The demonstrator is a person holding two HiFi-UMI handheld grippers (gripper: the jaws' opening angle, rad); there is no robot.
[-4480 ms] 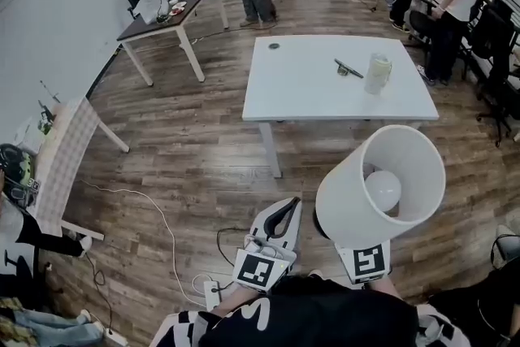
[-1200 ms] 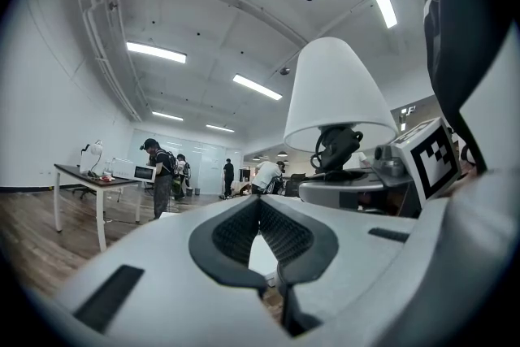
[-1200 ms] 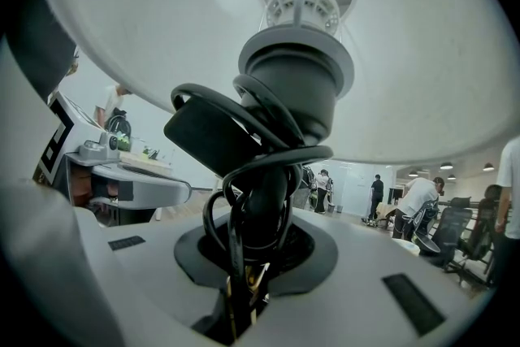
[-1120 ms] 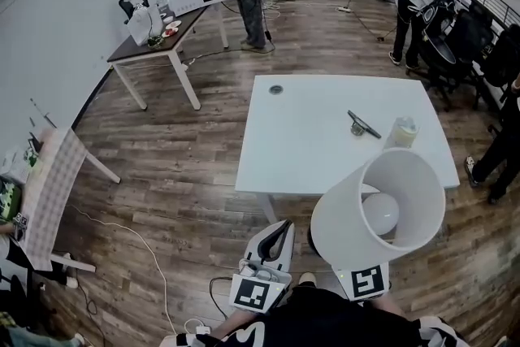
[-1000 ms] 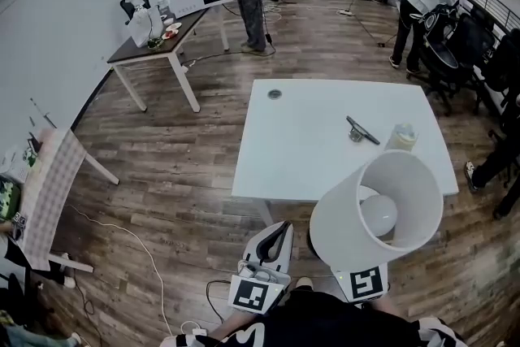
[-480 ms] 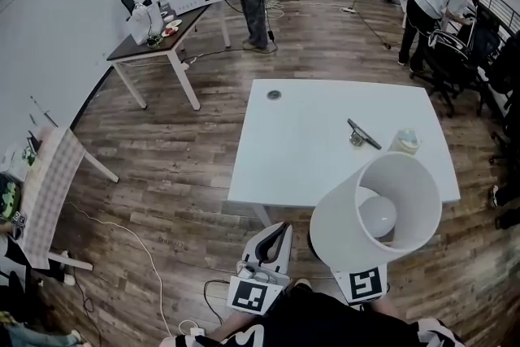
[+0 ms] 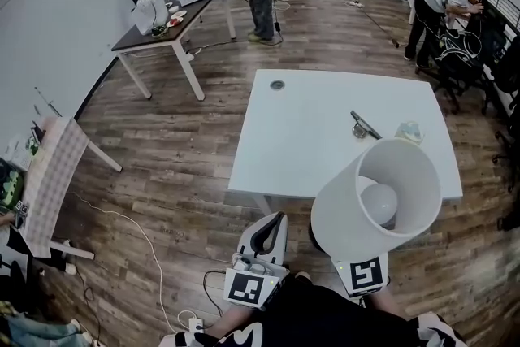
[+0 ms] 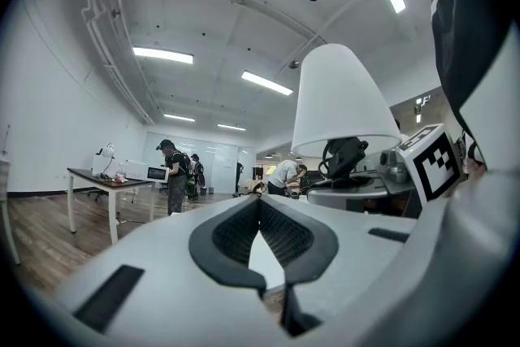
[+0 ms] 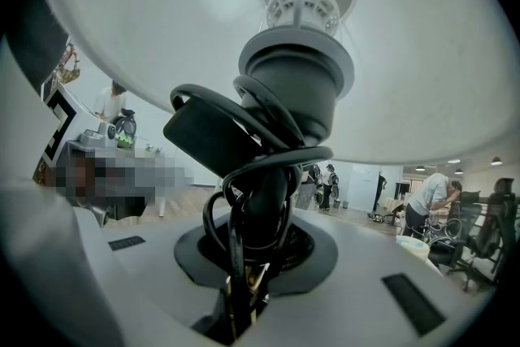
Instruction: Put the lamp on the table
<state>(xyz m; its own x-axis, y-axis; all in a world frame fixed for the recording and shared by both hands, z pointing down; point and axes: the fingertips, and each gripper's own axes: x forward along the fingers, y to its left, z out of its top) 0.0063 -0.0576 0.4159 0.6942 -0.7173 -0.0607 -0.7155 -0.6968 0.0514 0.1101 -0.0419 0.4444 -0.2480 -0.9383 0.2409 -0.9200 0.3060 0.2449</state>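
Observation:
The lamp has a white cone shade (image 7: 378, 199) with a bulb inside, and it tilts toward the white table (image 7: 317, 142) just beyond it. My right gripper (image 9: 258, 249) is shut on the lamp's dark stem (image 9: 272, 199), which has a black cable coiled round it. In the head view only that gripper's marker cube (image 7: 360, 275) shows under the shade. My left gripper (image 7: 279, 219) hangs beside it over the floor, shut and empty, with its tips meeting (image 8: 260, 203). In the left gripper view the shade (image 8: 337, 101) stands to the right.
On the table lie a dark tool (image 7: 365, 126), a pale jar (image 7: 409, 132) and a small round disc (image 7: 278, 84). A dark desk with a microwave (image 7: 162, 24) stands back left, with people behind and at right. A cable (image 7: 146, 236) runs over the floor, and a checked table (image 7: 53, 175) is at left.
The white table has come nearer and now lies just past the lamp shade. The lamp has stayed in my right gripper and the left gripper has stayed shut. People in the background have moved.

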